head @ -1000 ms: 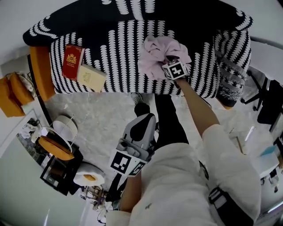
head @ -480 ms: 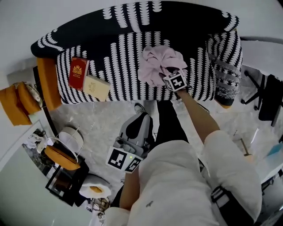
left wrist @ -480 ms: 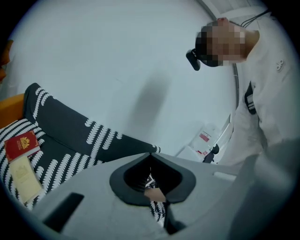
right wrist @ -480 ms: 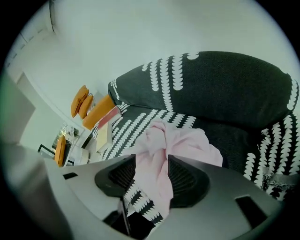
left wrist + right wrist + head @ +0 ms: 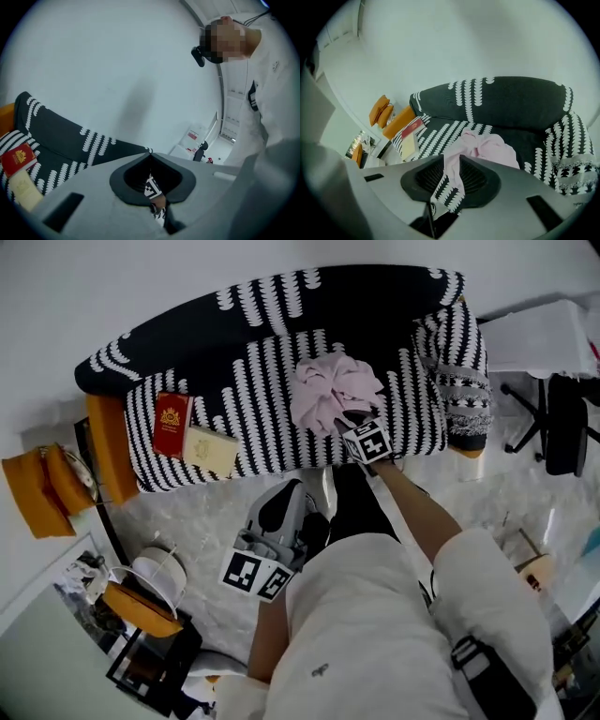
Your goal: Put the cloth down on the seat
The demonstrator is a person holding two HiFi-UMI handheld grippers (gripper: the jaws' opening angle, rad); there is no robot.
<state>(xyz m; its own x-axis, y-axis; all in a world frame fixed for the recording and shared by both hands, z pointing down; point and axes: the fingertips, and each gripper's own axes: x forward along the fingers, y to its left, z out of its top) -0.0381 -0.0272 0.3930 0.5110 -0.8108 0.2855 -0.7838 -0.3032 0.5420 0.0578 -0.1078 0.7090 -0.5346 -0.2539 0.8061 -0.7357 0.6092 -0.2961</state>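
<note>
In the head view the tips of the right gripper (image 5: 356, 425) are lost under the front fold of the pink cloth (image 5: 336, 395), so only its marker cube shows there. The right gripper view settles it: the right gripper (image 5: 451, 161) has its jaws pressed onto a narrow strip of the cloth (image 5: 487, 147), which fills the slit between them. The rest of the cloth lies bunched on the sofa (image 5: 244, 418), mid-seat and toward its front edge. The left gripper (image 5: 150, 154) is pressed together at the tips with nothing between them (the marker cube glimpsed behind them is hard to place).

The right arm stretches out in a white sleeve to the sofa's front edge. The left arm is bent, holding the left gripper (image 5: 286, 507) low over the floor in front of the sofa. A red book (image 5: 172, 425) and a cream book (image 5: 211, 448) lie at the sofa's left end.
</note>
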